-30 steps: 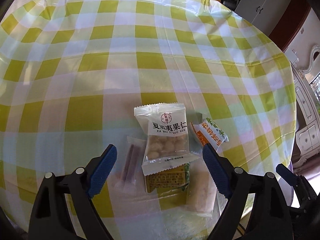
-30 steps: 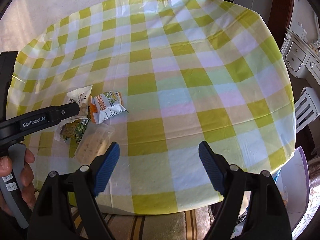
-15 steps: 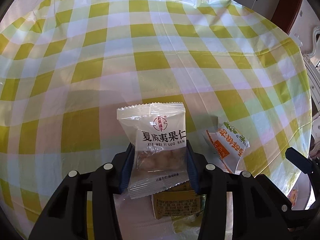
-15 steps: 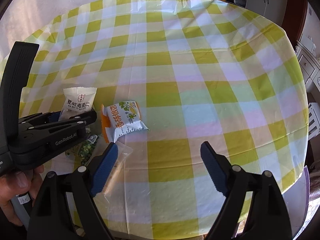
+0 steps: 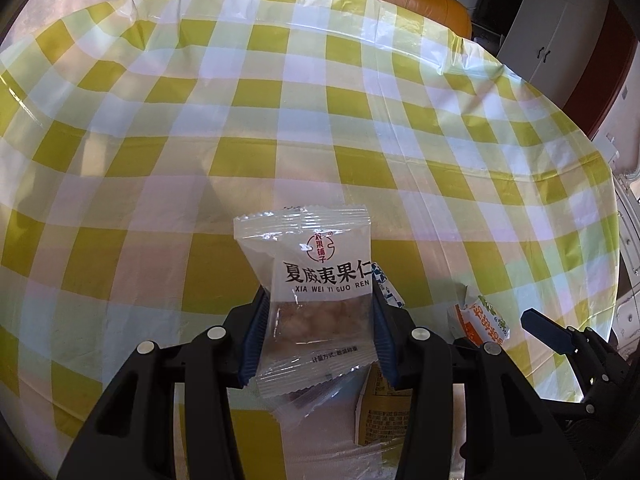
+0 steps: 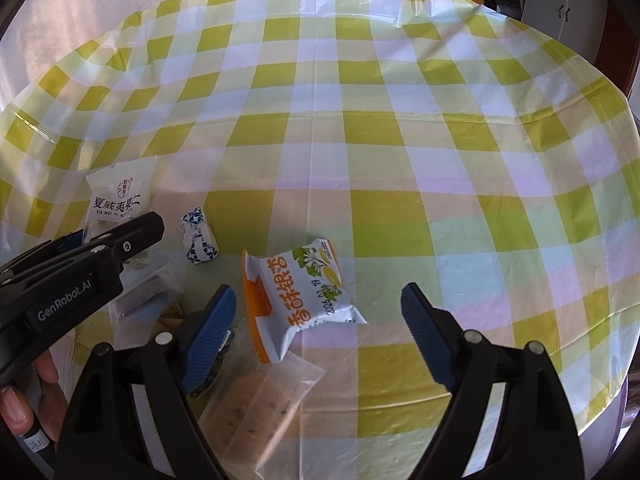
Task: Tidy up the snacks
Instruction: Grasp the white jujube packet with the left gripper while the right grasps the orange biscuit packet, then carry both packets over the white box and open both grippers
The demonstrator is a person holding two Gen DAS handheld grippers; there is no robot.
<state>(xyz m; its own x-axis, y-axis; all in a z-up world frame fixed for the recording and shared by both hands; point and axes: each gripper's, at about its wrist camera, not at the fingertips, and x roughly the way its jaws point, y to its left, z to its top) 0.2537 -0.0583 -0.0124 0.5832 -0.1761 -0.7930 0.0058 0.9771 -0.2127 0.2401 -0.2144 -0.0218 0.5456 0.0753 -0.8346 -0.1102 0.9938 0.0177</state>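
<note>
- The left gripper (image 5: 318,334) has clamped its blue pads on the lower half of the clear macadamia packet (image 5: 316,292); a second ago those jaws stood wide apart above the pile with the packet lying flat between them.
- The packet now stands raised off the cloth, its printed top pointing away from the camera, where before it lay on top of the other snacks.
- With it lifted, a small blue-and-white patterned sweet (image 6: 199,237) shows on the tablecloth (image 5: 280,120) just beside the left gripper; it was hidden earlier.
- A brown strip in clear wrap (image 6: 146,292) and a yellow printed packet (image 5: 384,408) remain on the cloth below the held packet.
- The right gripper (image 6: 316,338) has its jaws spread wide and grips nothing; its opening has scarcely changed.
- It has shifted towards the pile: the orange-and-white packet (image 6: 304,300), formerly off to its left, now lies between its fingers, untouched by either pad.
- A clear pouch of pale biscuit (image 6: 256,404) lies nearer the camera, partly under the orange-and-white packet's corner.
- A person's hand (image 6: 24,396) holds the left gripper's handle at the lower left edge.
</note>
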